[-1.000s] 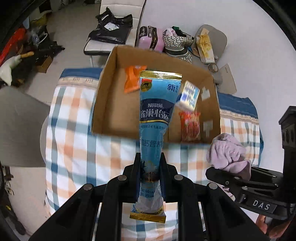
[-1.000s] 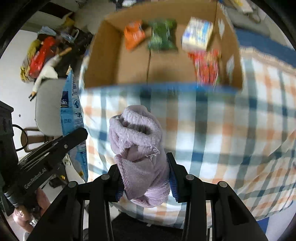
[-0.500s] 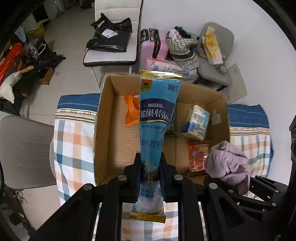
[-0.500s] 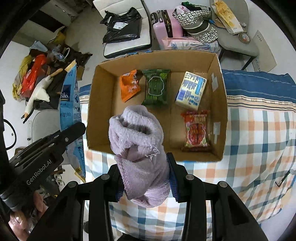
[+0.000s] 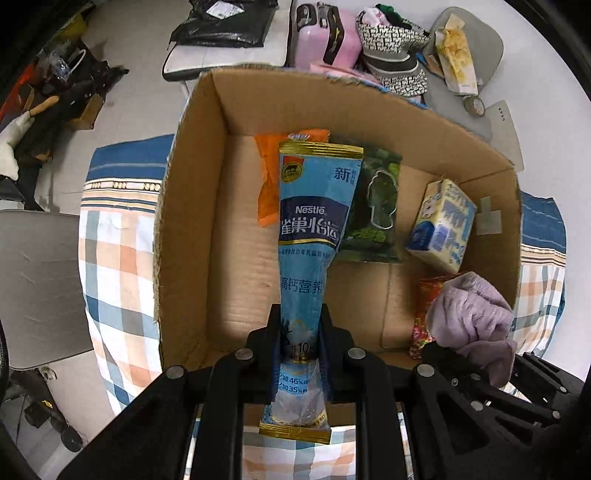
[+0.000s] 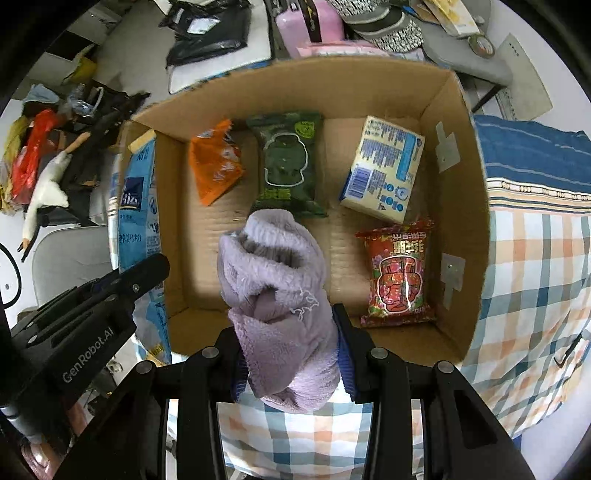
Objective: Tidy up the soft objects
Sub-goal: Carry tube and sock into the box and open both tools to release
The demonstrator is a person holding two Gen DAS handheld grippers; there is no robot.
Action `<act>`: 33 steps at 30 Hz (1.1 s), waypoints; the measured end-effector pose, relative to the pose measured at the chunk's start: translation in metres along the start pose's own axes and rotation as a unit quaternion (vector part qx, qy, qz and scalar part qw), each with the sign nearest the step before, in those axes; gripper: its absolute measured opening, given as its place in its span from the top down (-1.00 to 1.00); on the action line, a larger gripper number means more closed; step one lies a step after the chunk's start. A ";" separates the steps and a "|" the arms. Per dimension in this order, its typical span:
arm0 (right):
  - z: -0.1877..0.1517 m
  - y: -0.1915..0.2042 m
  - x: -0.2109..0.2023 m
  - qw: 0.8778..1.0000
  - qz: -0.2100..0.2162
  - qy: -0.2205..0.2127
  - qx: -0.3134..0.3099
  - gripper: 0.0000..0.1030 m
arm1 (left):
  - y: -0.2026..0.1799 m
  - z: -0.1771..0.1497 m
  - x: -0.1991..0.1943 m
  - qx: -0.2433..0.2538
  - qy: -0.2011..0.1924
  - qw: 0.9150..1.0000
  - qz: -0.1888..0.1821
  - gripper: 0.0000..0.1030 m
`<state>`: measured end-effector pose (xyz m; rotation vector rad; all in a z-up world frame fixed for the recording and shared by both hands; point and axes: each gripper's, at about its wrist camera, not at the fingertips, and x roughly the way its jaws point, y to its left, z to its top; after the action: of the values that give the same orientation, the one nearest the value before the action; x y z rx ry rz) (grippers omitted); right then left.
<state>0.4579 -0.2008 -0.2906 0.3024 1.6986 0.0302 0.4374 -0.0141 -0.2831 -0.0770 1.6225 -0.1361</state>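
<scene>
My left gripper (image 5: 300,332) is shut on a long blue Nestle pouch (image 5: 314,221) and holds it over the near left part of an open cardboard box (image 5: 184,236). My right gripper (image 6: 288,332) is shut on a rolled lilac fleece cloth (image 6: 273,280) and holds it over the box's near edge (image 6: 317,350); the cloth also shows in the left wrist view (image 5: 469,314). In the box lie an orange packet (image 6: 214,166), a green packet (image 6: 286,166), a yellow-blue carton (image 6: 384,170) and a red packet (image 6: 399,273).
The box stands on a plaid-covered table (image 6: 535,280). A grey chair (image 5: 37,288) is at the left. Behind the box are a pink suitcase (image 5: 325,33), bags, a black bag on a chair (image 5: 221,33) and floor clutter (image 6: 40,158).
Both grippers have moved forward and down over the box with their loads; the box now fills both views. Both stay shut.
</scene>
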 end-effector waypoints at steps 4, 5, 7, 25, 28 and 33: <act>0.007 -0.001 0.014 1.000 -0.007 0.009 0.007 0.18 | 0.001 0.001 0.008 0.000 0.010 1.000 -0.002 0.72; 0.008 -0.002 0.016 1.000 -0.009 0.010 0.008 0.18 | 0.001 0.001 0.009 0.002 0.010 1.000 0.000 0.72; 0.011 -0.002 0.020 1.000 -0.011 0.013 0.010 0.18 | -0.001 0.003 0.010 0.009 0.012 1.000 0.002 0.67; 0.014 -0.002 0.030 0.999 -0.034 0.023 0.004 -0.17 | -0.002 0.000 -0.010 0.005 -0.007 0.999 0.043 0.51; 0.012 -0.005 0.025 0.999 -0.036 0.018 0.004 -0.17 | -0.002 -0.005 -0.019 0.003 -0.023 0.999 0.048 0.41; 0.002 -0.010 0.014 0.999 -0.048 0.000 -0.005 -0.44 | -0.002 -0.017 -0.039 -0.003 -0.067 0.996 0.058 -0.70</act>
<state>0.4569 -0.2076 -0.3060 0.2135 1.7102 -0.0323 0.4230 -0.0102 -0.2430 0.0039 1.4884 -0.0368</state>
